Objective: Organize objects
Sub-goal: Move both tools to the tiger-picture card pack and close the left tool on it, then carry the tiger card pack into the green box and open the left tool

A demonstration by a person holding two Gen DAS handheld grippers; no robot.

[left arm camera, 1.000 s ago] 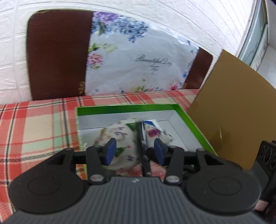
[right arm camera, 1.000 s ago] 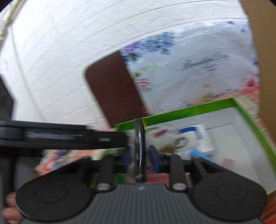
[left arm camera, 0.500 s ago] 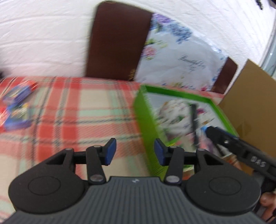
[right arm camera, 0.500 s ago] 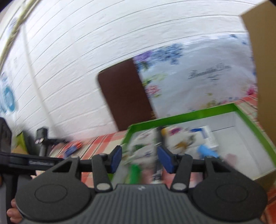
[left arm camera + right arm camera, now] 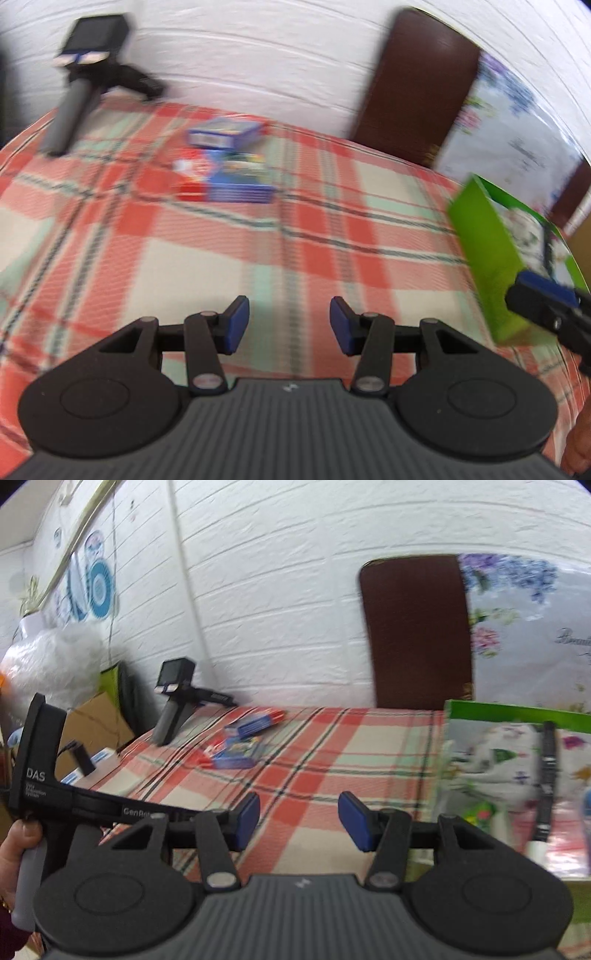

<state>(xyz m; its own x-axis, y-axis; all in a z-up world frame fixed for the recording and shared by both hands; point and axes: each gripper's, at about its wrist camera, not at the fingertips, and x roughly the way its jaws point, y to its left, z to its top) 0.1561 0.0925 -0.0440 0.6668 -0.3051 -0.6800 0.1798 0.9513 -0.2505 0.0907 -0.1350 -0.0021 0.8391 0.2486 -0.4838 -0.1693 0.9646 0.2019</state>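
Note:
A green box [image 5: 484, 251] stands at the right on the plaid tablecloth [image 5: 229, 251]; it also shows in the right wrist view [image 5: 517, 716], holding a floral pouch [image 5: 495, 760] and a black strap [image 5: 546, 775]. Small blue packs [image 5: 240, 184] and a red packet [image 5: 188, 181] lie at the far side of the table, also seen in the right wrist view [image 5: 240, 753]. My left gripper [image 5: 289, 325] is open and empty above the cloth. My right gripper [image 5: 299, 819] is open and empty, left of the box.
A black camera on a grey tripod stand [image 5: 81, 81] stands at the far left table corner, also in the right wrist view [image 5: 173, 701]. A brown chair back [image 5: 417, 631] with a floral bag [image 5: 535, 627] stands behind the table. Cardboard boxes [image 5: 96, 731] sit left of the table.
Both grippers swung left, away from the green box toward the packs. The right gripper, shut on the black strap a second ago, opened and left it in the box.

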